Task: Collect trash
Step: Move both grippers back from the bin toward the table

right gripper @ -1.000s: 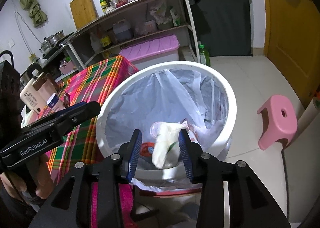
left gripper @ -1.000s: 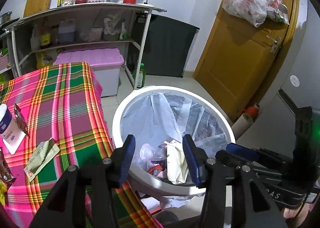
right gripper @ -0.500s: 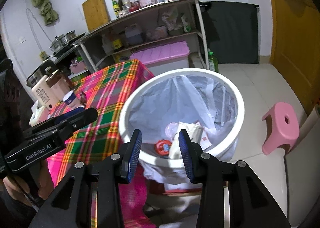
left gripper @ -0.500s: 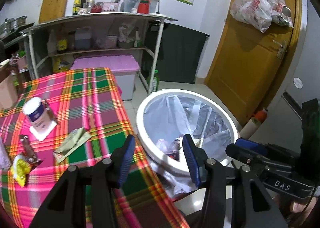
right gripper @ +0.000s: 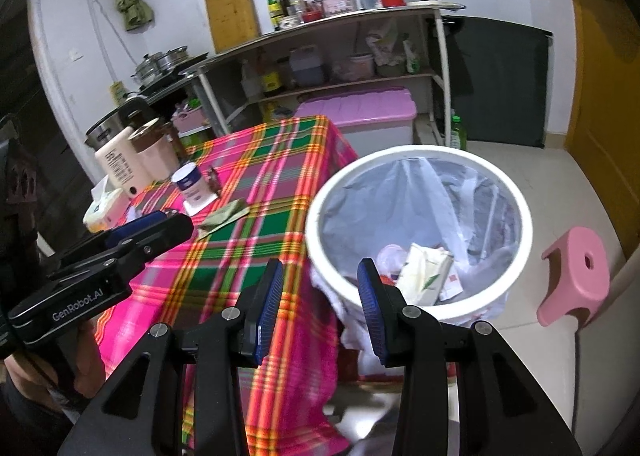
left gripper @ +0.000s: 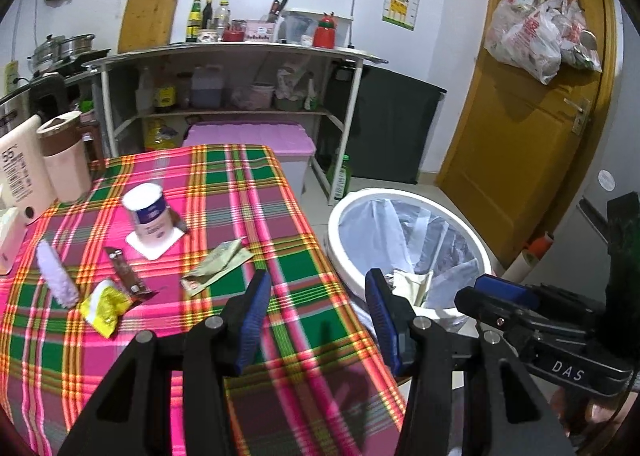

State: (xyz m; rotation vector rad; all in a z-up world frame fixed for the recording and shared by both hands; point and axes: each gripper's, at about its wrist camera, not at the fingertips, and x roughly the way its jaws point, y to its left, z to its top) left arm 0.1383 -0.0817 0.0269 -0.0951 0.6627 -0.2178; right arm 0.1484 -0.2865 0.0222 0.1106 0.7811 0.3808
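A white trash bin with a clear liner stands on the floor beside the plaid table; it holds paper and wrappers. On the table lie a greenish wrapper, a brown wrapper, a yellow packet and a lilac packet. My left gripper is open and empty over the table's near right edge. My right gripper is open and empty above the gap between table and bin.
An upturned white cup, a pink tumbler and a cream bottle stand on the table. A pink stool stands right of the bin. A metal shelf unit and a pink storage box stand behind.
Both grippers have pulled back and up from the bin and swung left toward the table. The white packet the right gripper held now lies in the bin.
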